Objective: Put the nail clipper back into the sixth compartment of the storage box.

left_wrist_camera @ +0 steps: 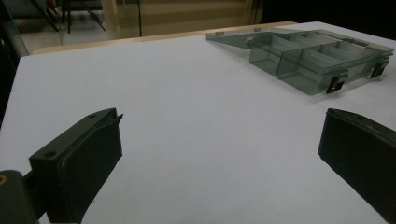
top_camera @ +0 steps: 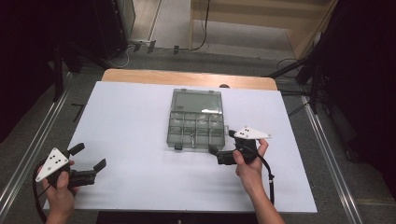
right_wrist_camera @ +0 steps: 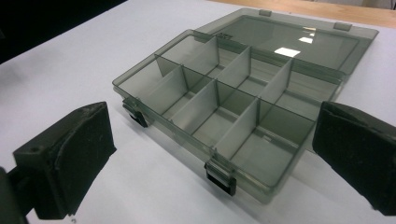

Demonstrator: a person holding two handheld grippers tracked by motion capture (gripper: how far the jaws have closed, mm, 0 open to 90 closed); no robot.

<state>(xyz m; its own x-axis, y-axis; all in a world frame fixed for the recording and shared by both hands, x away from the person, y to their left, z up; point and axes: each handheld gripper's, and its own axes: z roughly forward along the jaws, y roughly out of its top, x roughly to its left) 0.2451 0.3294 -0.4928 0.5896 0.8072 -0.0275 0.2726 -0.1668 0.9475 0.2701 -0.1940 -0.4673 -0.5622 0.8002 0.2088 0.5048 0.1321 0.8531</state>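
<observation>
A person's right gripper (top_camera: 223,150), jaws wide and empty, is closing in on the open compartment box (top_camera: 196,120) lying mid-table, while the left gripper (top_camera: 88,156) is waiting agape, well apart; next probably comes lifting the lid (right_wrist_camera: 289,42).

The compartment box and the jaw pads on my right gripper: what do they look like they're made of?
The compartment box looks like smoke-tinted clear hard plastic: the table shows through its walls, and the open lid throws a glossy highlight. Its two latches look like opaque black plastic. The right gripper has matte black pads with rough, slightly ragged edges, probably rubber or dense foam.
</observation>
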